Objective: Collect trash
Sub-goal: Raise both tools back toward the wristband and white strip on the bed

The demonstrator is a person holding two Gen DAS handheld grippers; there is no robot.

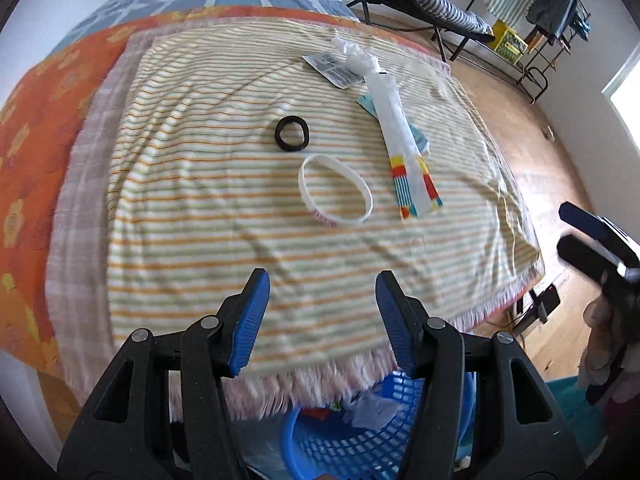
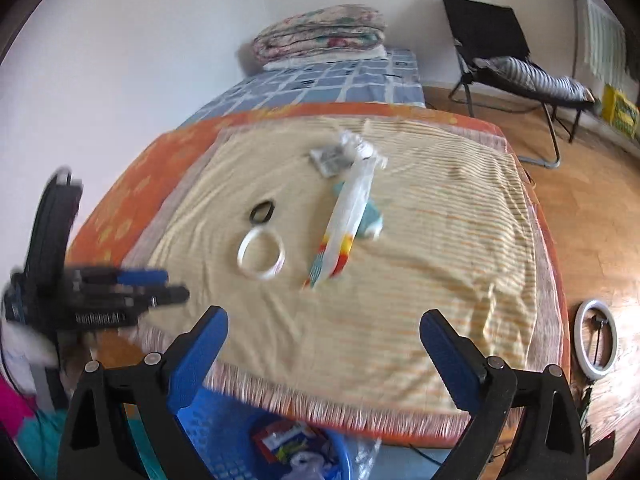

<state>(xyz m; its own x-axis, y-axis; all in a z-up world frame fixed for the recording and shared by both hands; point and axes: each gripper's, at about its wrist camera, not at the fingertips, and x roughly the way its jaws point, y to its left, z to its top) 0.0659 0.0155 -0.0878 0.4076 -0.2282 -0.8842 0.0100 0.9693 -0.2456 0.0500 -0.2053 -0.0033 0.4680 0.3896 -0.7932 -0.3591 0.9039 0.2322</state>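
Nearest, at the bottom edge of both views: blue basket [image 1: 360, 440] below the bed's foot, already holding several wrappers [image 2: 286, 440], so part of the collecting looks done. Both grippers sit above it and carry nothing. Left gripper [image 1: 322, 312] has its jaws partly spread, only striped cloth showing between them. Right gripper [image 2: 324, 354] has its jaws spread wide, also bare.

Next: fringed edge of the striped towel [image 1: 200, 220] hangs over the foot of the bed, right above the basket. The towel's near half is bare, giving open room to come in low from the front.

Mid-frame, what is left: white band [image 1: 335, 190], black ring [image 1: 292, 133] just beyond it, and the long white wrapper [image 1: 394, 136] with coloured end to the right, lying over a teal scrap [image 2: 370, 220]. At the wrapper's far end, a crumpled white bit [image 1: 358, 54] and a printed label [image 1: 332, 66] touch it. Whether band and ring count as trash is unclear.

The items sit close together, well in from the towel's edges. In the left view the right side drops to wood floor. Far: chair [image 2: 500, 40], wall, folded bedding [image 2: 320, 32].
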